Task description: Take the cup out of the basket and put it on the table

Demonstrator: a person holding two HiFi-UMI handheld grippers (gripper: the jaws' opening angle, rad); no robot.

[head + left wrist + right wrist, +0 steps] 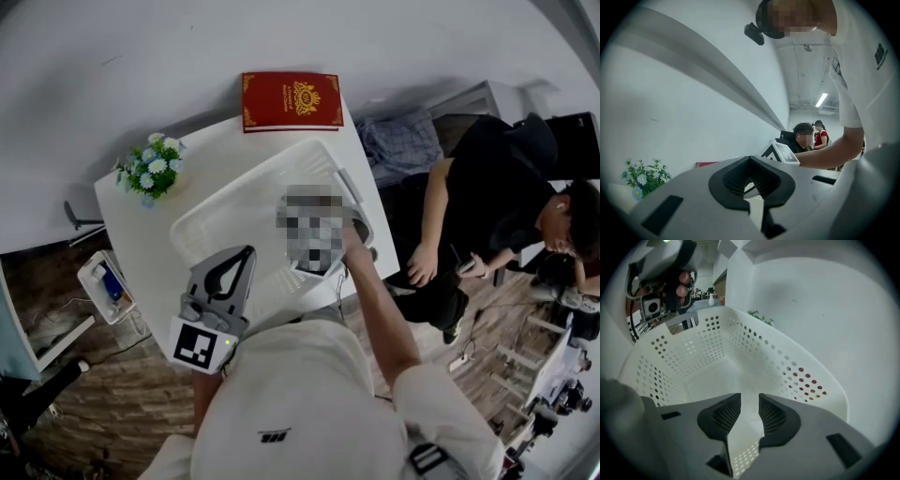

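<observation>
Jaws of the right gripper (750,401) stand a little apart with nothing between them, aimed down into the white perforated plastic basket (717,333); the basket floor and walls that this view takes in are bare, with no cup on them; jaws of the left gripper (750,159) are together at the tips, clamped on nothing, held at the basket's near-left rim and tilted up toward the wall; no view shows the cup, neither inside the basket nor on the white tabletop (131,202) around it, and part of the basket's near-right side is hidden in the head view, so its place cannot be told; beyond the basket's far rim lies a red hardback book with gold print (291,100); off its far-left corner stands a small bunch of pale artificial flowers (152,169); with neither gripper holding a cup and none seen set down beside the basket, the task reads as not yet done, the grasp, lift and placing all seemingly left.
</observation>
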